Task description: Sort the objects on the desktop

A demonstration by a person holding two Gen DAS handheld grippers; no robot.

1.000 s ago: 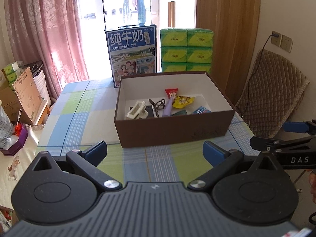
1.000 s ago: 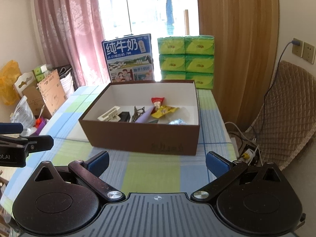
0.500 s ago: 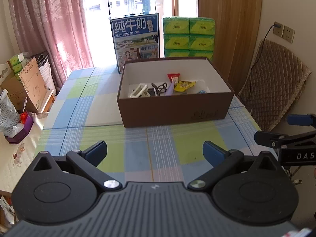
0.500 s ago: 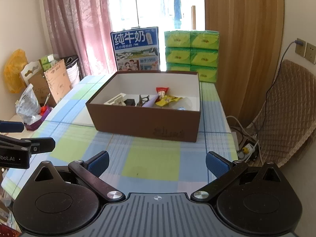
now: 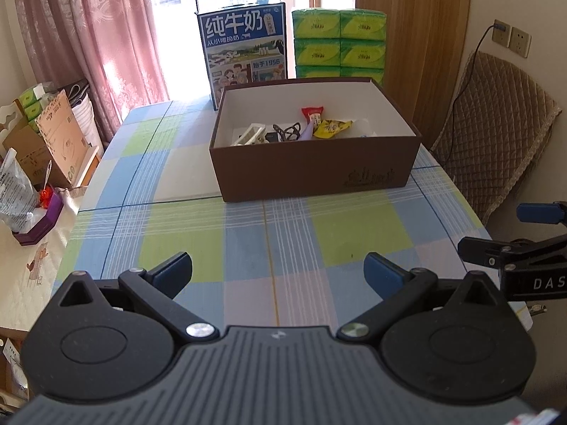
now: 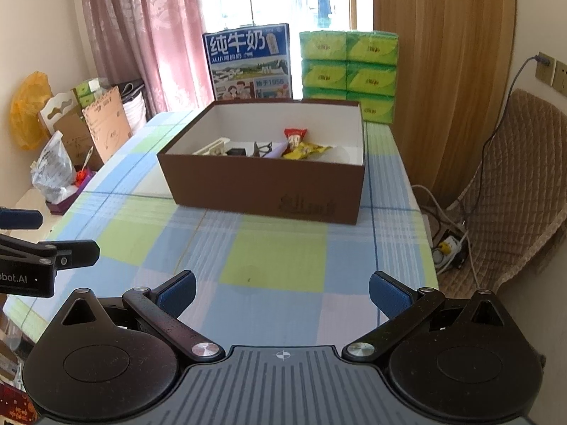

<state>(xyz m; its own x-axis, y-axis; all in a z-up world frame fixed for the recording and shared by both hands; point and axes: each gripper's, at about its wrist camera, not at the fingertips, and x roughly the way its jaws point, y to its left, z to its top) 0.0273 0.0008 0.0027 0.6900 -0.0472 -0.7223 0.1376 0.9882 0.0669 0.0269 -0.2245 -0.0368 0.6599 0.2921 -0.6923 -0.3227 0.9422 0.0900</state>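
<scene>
both tools have drawn back from the brown box since a second ago, and more of the checked bench now shows in front of it. nearest the lens, the left tool (image 5: 277, 272) hangs over the near edge of the bench (image 5: 177, 219) with its blue-padded fingers spread wide and nothing between them. the right tool (image 6: 282, 292) sits alongside it, likewise spread wide and carrying nothing; each tool's fingers edge into the other's view at the side. a bare stretch of green, blue and white cloth separates both tools from the brown box (image 5: 312, 173), which stands well apart, farther back on the bench. inside the box lie a white clip (image 5: 250, 134), a black hair claw (image 5: 287, 131), a red snack packet (image 5: 312, 114) and a yellow snack packet (image 5: 333, 128). behind the box stand a blue milk carton (image 5: 244, 53) and stacked green tissue packs (image 5: 340, 46), before pink curtains (image 5: 106, 35).
</scene>
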